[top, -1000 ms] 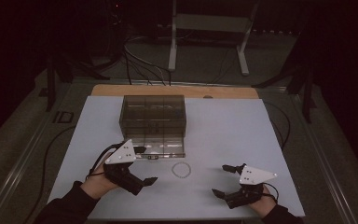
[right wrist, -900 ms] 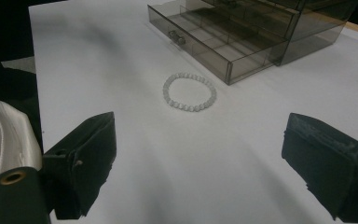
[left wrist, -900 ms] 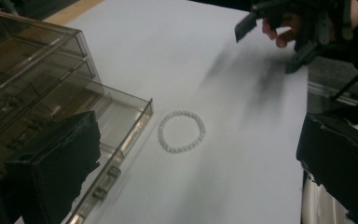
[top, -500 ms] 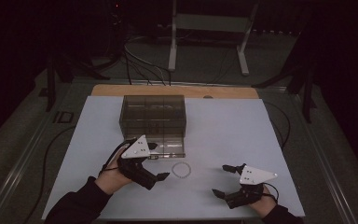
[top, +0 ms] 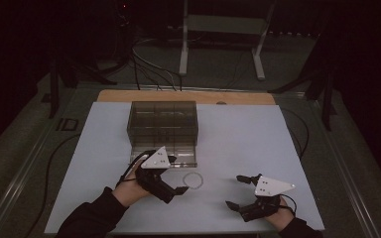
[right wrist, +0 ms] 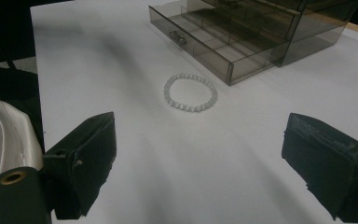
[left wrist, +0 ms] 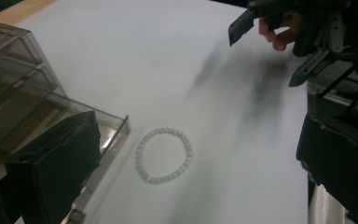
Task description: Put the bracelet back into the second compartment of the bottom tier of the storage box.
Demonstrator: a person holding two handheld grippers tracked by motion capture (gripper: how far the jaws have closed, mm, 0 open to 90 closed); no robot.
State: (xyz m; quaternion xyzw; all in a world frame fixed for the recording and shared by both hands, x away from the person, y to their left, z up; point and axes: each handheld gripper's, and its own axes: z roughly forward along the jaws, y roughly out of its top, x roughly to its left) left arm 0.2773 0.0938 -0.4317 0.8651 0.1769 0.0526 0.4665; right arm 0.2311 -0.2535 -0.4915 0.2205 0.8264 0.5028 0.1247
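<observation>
I hold my left gripper with its jaws spread beside the bead bracelet, which lies flat on the bench just off the organizer's pulled-out drawer, towards the near edge; my right gripper waits wide apart, clear of the approach.

One bead bracelet lies just in front of the one smoky clear drawer box. One drawer of that box stands pulled open. Two grippers flank the bracelet: the left gripper and the right gripper. One white counter carries everything.
</observation>
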